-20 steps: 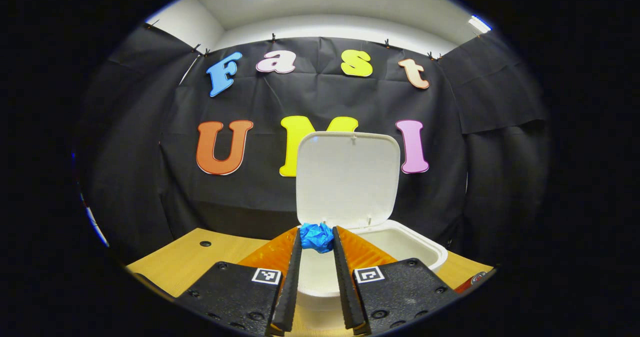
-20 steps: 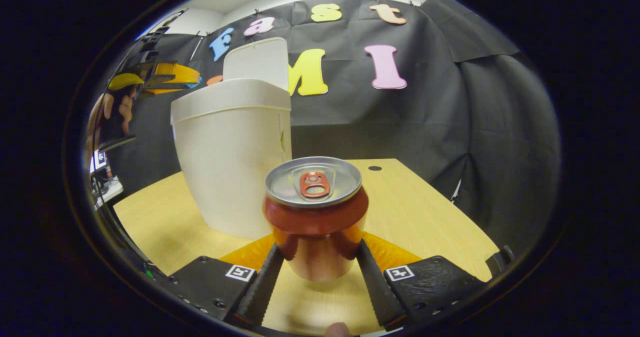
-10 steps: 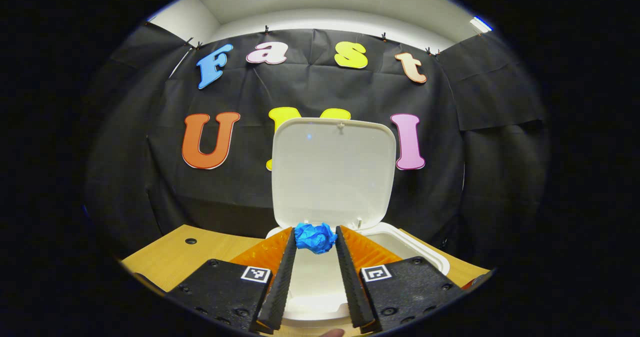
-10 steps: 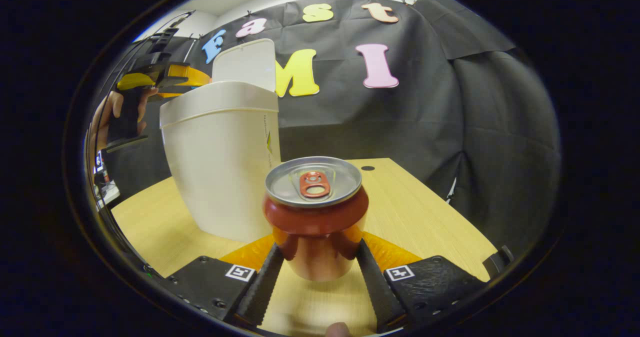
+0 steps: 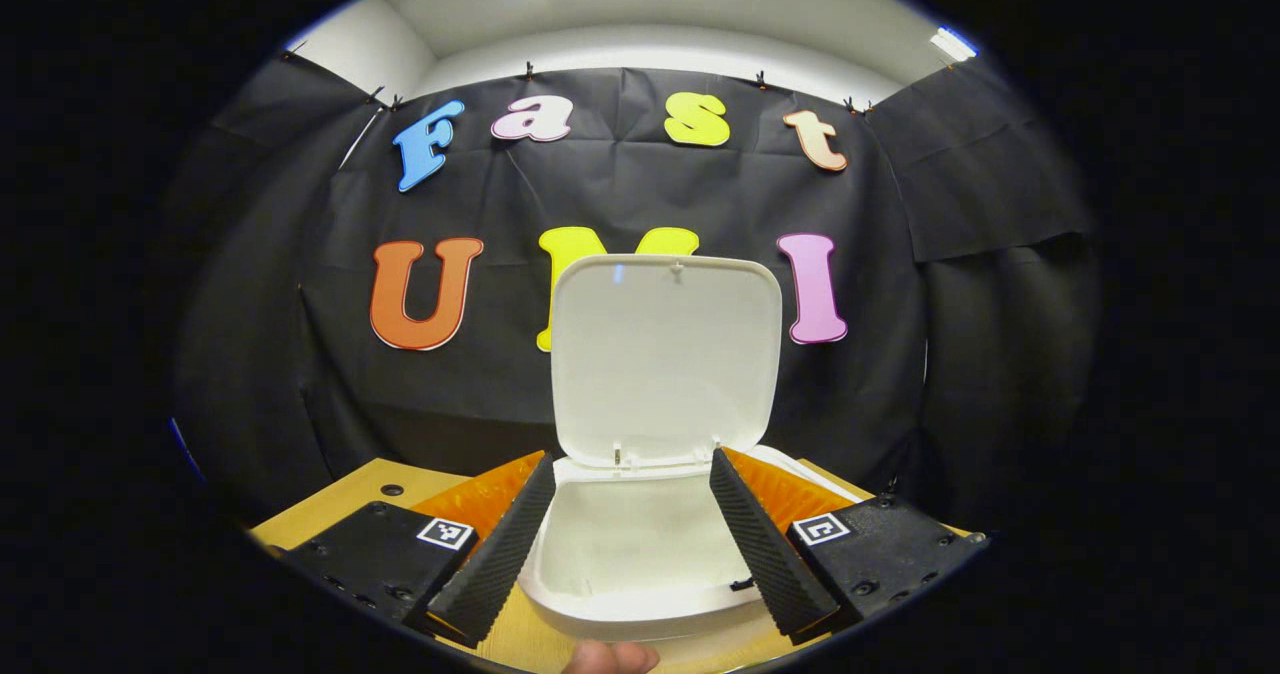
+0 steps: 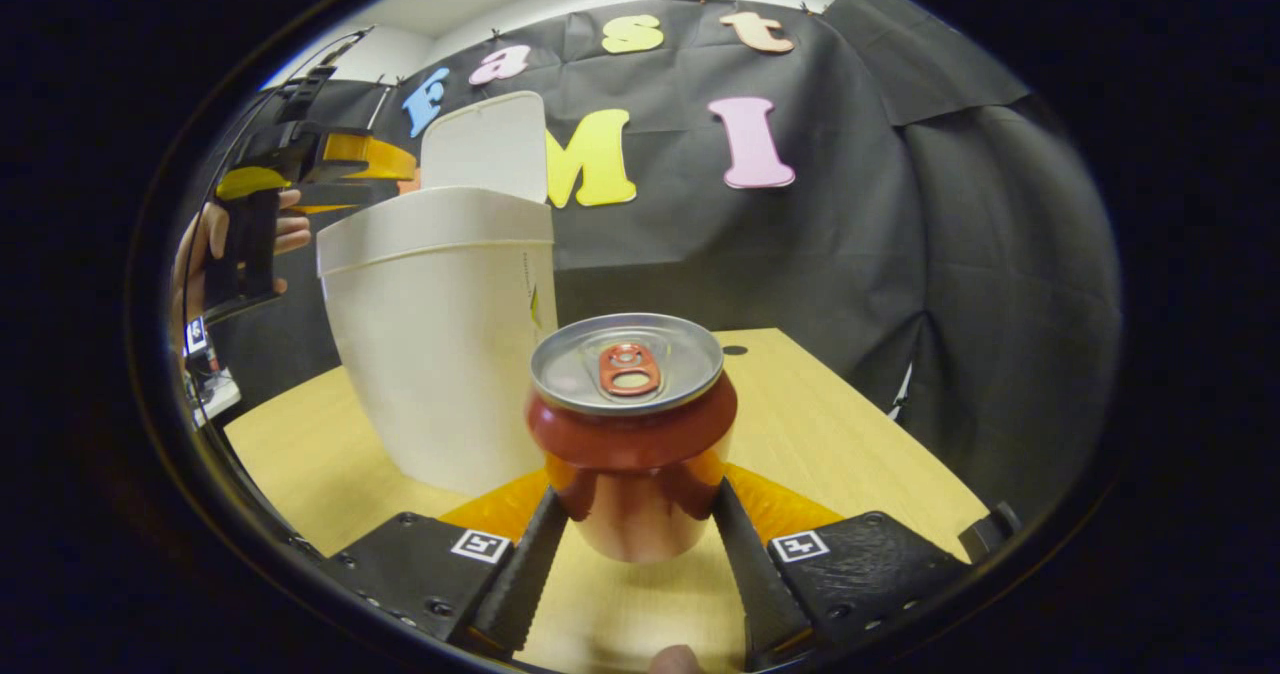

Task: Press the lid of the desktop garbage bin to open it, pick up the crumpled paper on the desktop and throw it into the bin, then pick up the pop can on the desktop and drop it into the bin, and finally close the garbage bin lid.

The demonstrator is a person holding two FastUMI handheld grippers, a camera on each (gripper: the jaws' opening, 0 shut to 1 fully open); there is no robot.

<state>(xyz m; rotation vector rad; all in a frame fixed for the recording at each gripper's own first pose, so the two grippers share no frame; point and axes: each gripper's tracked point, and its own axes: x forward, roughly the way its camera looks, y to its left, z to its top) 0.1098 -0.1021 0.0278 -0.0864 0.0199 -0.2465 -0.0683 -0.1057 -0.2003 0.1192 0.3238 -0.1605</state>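
- Setting: a booth with a black cloth wall (image 5: 640,194) behind a pale wooden desktop (image 6: 830,434); one dark round hole sits near the desktop's far edge in each view.
- Left gripper (image 5: 628,499), left gripper view: half a second ago its fingers pinched a blue crumpled paper over the garbage bin (image 5: 640,564); now they are spread wide and bare above the open mouth, and the paper is gone from between them.
- Meaning, as a judgement: the paper has most likely dropped inside the bin, though the visible inner wall shows no blue and the bottom is hidden. That would finish the second step, leaving the can and the lid closing.
- Lid (image 5: 665,354): one, upright on its hinge at the bin's far rim, as before.
- Left gripper seen from the right gripper view, with the person's hand (image 6: 200,254) on its handle: it hangs level with the bin's rim, at the bin's left side.
- Right gripper (image 6: 632,519): clamped on the pop can (image 6: 630,434), both fingers pressing its lower sides, unchanged over the last second. The can stands upright, tab on top, apparently lifted a little off the desktop's near edge, just right of the bin.
- Count: one bin, one lid, one pop can, two grippers, one hand, no paper in sight.
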